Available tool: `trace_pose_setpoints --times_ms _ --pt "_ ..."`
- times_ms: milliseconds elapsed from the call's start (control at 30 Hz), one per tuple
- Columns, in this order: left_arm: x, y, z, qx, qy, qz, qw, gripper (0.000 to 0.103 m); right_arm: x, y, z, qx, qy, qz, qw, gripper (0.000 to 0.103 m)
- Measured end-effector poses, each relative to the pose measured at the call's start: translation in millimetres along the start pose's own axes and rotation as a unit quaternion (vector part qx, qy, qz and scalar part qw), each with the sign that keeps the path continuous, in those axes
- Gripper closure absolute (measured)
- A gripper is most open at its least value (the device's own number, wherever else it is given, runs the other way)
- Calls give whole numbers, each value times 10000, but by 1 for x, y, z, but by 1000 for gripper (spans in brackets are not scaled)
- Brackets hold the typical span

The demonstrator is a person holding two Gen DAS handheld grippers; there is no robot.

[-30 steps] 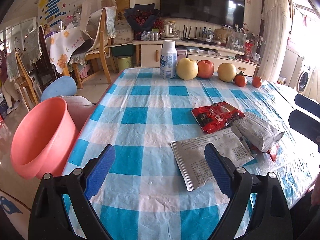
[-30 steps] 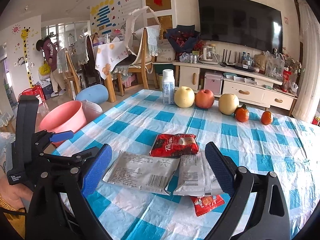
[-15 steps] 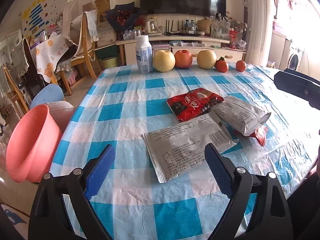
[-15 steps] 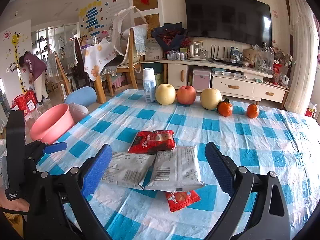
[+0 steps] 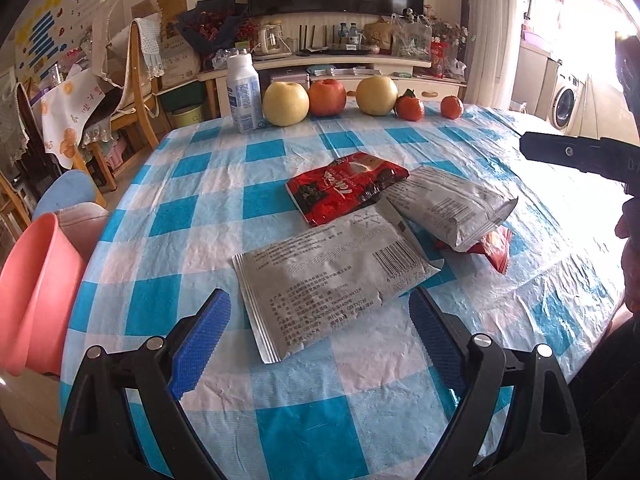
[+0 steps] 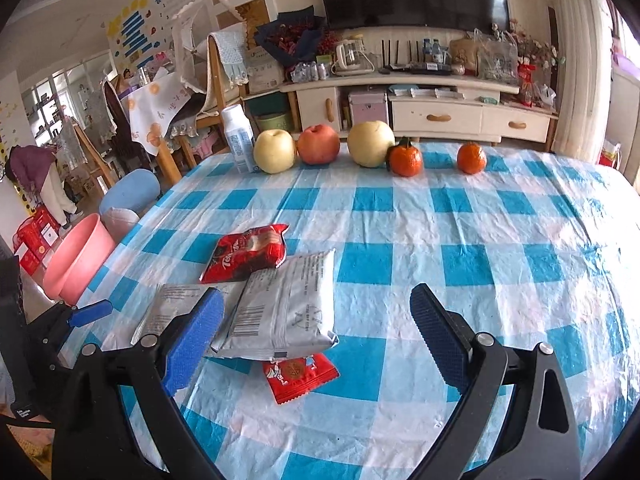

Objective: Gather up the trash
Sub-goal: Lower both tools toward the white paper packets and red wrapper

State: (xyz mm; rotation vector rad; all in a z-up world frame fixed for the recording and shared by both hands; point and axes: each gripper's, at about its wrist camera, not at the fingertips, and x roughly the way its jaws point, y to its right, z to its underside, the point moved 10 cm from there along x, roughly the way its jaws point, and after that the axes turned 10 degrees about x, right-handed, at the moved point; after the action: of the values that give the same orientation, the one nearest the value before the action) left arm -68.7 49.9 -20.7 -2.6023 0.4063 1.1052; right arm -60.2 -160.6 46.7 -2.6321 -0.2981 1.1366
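Observation:
Several empty snack wrappers lie on the blue checked tablecloth (image 5: 192, 216). A flat silver wrapper (image 5: 332, 276) lies nearest my left gripper (image 5: 320, 340), which is open and empty just in front of it. A puffed silver bag (image 5: 448, 208) overlaps a red wrapper (image 5: 344, 188) and covers most of a small red packet (image 5: 496, 248). In the right wrist view my right gripper (image 6: 316, 332) is open and empty above the puffed silver bag (image 6: 288, 308), with the small red packet (image 6: 298, 376) below it, the red wrapper (image 6: 248, 254) beyond and the flat silver wrapper (image 6: 168, 312) to the left.
A pink bucket (image 5: 36, 292) stands on the floor off the table's left edge; it also shows in the right wrist view (image 6: 78, 258). A white bottle (image 5: 242, 92), apples, pears and two oranges line the table's far edge. Chairs stand at the left.
Both grippers have moved closer to the wrappers and swung right. The right gripper now hangs over the puffed silver bag. Both stay open.

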Motion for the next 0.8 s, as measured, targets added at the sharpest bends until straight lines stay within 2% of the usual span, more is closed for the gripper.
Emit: trace_pose_setpoints --times_ms 100,300,433,633,800 --pt "9 7 5 140 -165 56 9998 13 11 8 9 186 -300 -46 9994 8" --pt "26 19 16 258 -499 164 9983 13 28 11 24 91 -620 57 9980 8" --pt "32 33 12 37 -505 640 9967 13 31 8 27 -32 -638 32 9980 8" --pt "37 53 -3 -323 -315 1246 9912 13 37 17 25 69 -645 93 9978 8" --pt "31 79 -12 -74 -227 1852 9824 13 41 23 20 181 -612 87 9979 8"
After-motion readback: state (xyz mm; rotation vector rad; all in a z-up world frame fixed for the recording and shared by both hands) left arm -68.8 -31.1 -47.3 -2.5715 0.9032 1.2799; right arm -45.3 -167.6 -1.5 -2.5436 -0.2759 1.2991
